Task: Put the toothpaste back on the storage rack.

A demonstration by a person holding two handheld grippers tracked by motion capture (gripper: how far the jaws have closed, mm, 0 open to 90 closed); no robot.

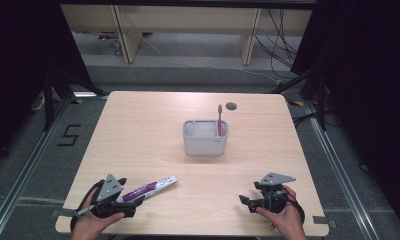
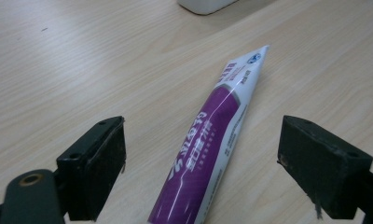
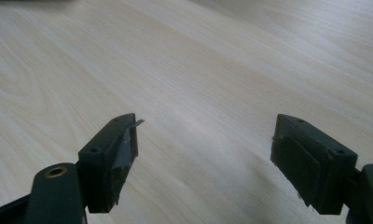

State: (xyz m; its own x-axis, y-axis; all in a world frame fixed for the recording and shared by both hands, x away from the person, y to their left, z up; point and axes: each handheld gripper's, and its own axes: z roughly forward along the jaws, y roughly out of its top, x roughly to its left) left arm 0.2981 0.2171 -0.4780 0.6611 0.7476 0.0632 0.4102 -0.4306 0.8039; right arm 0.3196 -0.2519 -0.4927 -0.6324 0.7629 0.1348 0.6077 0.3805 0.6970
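Toothpaste tube (image 2: pixel 211 135) lies flat near the table's (image 1: pixel 138 130) front-left edge, purple end between the left gripper's (image 2: pixel 201 168) spread jaws, neither pad touching it. High view adds what the gripper views lack: grey caddy (image 1: pixel 205 140) mid-table with a pink toothbrush (image 1: pixel 219 120) upright in its right compartment. Right gripper (image 3: pixel 203 154) released, over bare wood at front-right.

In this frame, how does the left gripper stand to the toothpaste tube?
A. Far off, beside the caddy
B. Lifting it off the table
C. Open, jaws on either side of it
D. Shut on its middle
C: the left gripper is open, and the toothpaste tube lies flat on the table between its jaws, untouched.
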